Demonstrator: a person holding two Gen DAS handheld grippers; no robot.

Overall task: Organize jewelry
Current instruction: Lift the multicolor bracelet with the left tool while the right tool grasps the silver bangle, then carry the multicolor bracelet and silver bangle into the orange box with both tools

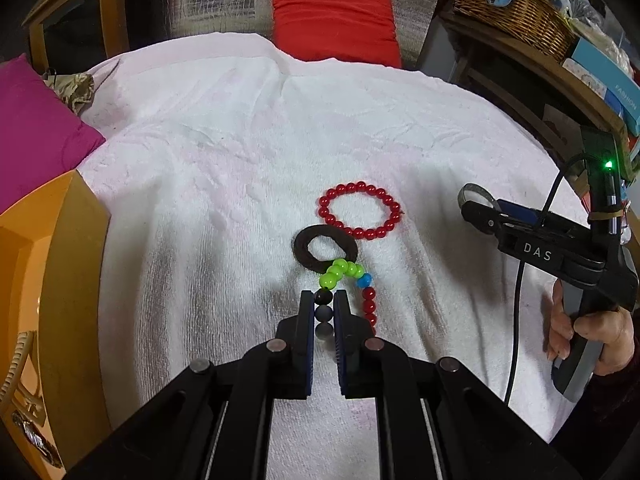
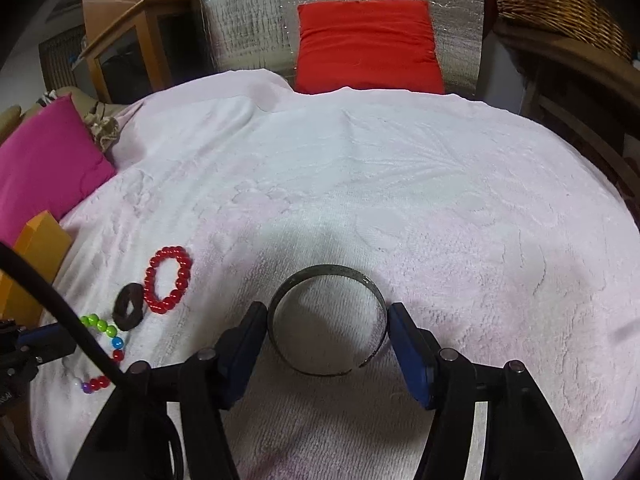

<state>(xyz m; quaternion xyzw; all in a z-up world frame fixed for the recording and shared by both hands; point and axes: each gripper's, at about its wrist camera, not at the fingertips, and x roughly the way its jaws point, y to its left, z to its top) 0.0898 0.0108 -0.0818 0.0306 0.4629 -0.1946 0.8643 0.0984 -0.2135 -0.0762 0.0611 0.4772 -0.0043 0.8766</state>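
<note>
You are clamping the left gripper (image 1: 325,300) on the dark beads of the multicoloured bead string (image 1: 347,280), jaws narrowed to a bead's width, so that end is lifting off the cloth while the green, blue and red beads are trailing just beyond. Pinching it by a few beads looks like the way to carry a limp string without bunching it.

In your right hand (image 1: 588,334) the right gripper (image 2: 328,322) is spanning the dull grey open metal bangle (image 2: 326,320). Its jaws are standing fairly wide, one pad at each flank of the band; they look to be touching it, though how firmly I cannot tell. From the left wrist view the bangle is showing at the gripper's tip, seemingly raised above the cloth. Gripping across the widest part is keeping the gap in the band clear of both pads.

Just past the string, a dark brown flat ring (image 1: 325,254) is lying touching the green beads, and the glossy red bead bracelet (image 1: 360,211) is lying just beyond it.

Everything is resting on a pale pink-white towelling cover (image 2: 400,184) over a rounded surface. An orange box (image 1: 60,280) is sitting at the left edge, holding a hair claw. Farther off are a magenta cushion (image 1: 36,128), a red cushion (image 1: 334,20) and a wicker basket (image 1: 516,12).
</note>
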